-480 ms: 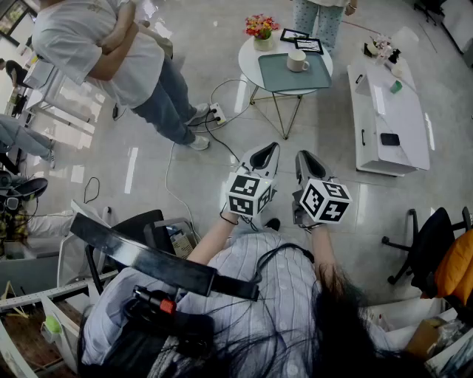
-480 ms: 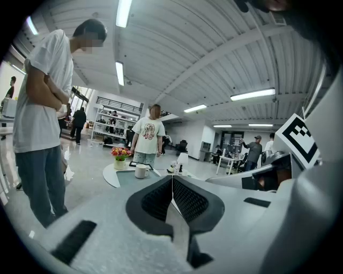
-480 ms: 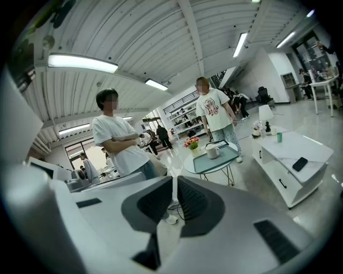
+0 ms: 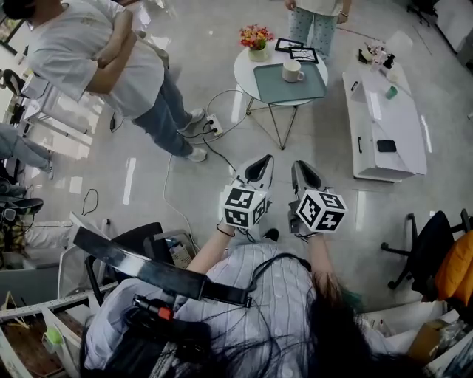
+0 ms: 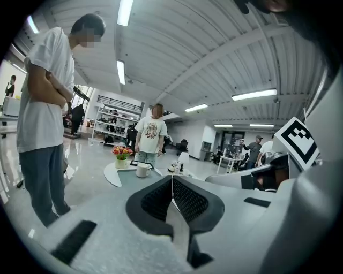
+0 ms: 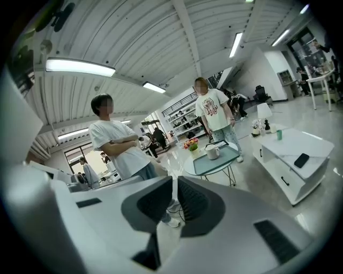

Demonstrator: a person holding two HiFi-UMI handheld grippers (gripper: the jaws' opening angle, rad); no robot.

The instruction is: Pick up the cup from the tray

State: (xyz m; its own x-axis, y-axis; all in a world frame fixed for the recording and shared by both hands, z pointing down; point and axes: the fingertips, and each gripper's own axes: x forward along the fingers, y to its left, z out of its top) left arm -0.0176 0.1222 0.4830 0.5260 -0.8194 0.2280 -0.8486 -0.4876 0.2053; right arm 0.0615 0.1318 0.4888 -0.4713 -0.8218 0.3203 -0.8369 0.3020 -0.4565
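Observation:
A white cup (image 4: 293, 71) stands on a grey-green tray (image 4: 277, 83) on a round white table (image 4: 246, 67), well ahead of me across the floor. Both grippers are held side by side at chest height, far short of the table. My left gripper (image 4: 259, 167) points toward the table, its jaws shut together with nothing between them. My right gripper (image 4: 304, 173) is beside it, also shut and empty. The left gripper view shows the cup (image 5: 142, 170) small, beyond the left gripper (image 5: 172, 180). In the right gripper view the cup (image 6: 213, 152) and tray (image 6: 220, 161) lie beyond the right gripper (image 6: 175, 182).
A flower pot (image 4: 256, 37) and picture frames (image 4: 297, 50) share the table. A person in a white T-shirt (image 4: 96, 59) stands at left, another person (image 4: 318, 13) behind the table. A white low cabinet (image 4: 384, 122) is at right. Cables and a power strip (image 4: 214, 122) lie on the floor.
In the head view both grippers sit slightly lower and the table a little higher. The jaws stand as before, and the cup has not moved on the tray.

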